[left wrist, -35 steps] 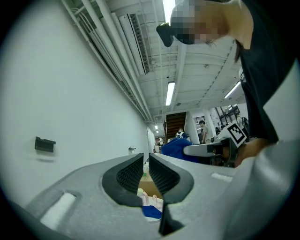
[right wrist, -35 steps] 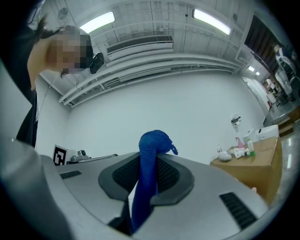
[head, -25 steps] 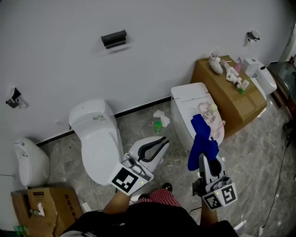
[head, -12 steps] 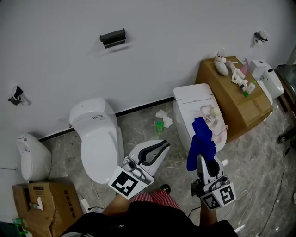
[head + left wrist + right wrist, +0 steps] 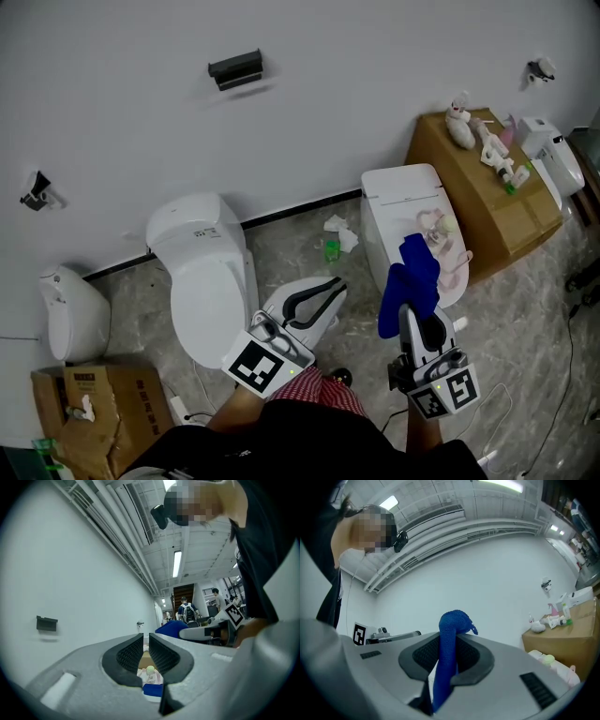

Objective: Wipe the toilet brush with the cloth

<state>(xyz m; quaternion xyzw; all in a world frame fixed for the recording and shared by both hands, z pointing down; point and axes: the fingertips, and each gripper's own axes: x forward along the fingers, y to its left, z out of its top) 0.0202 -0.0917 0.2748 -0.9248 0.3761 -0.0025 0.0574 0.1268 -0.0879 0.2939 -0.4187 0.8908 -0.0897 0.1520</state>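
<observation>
While my right gripper (image 5: 449, 641) stayed clamped on the one blue cloth (image 5: 410, 286), which rose in front of the right toilet (image 5: 389, 202) and what I took for the single toilet brush (image 5: 441, 232) lying on its lid, my left gripper (image 5: 146, 641) was all but shut on nothing. Bare floor (image 5: 291, 244) lay open between that toilet and the left toilet (image 5: 202, 272), and one cardboard box (image 5: 473, 192) stood just beside the right toilet's far edge. Against a second earlier, both grips were unchanged and the whole scene sat slightly further right.
</observation>
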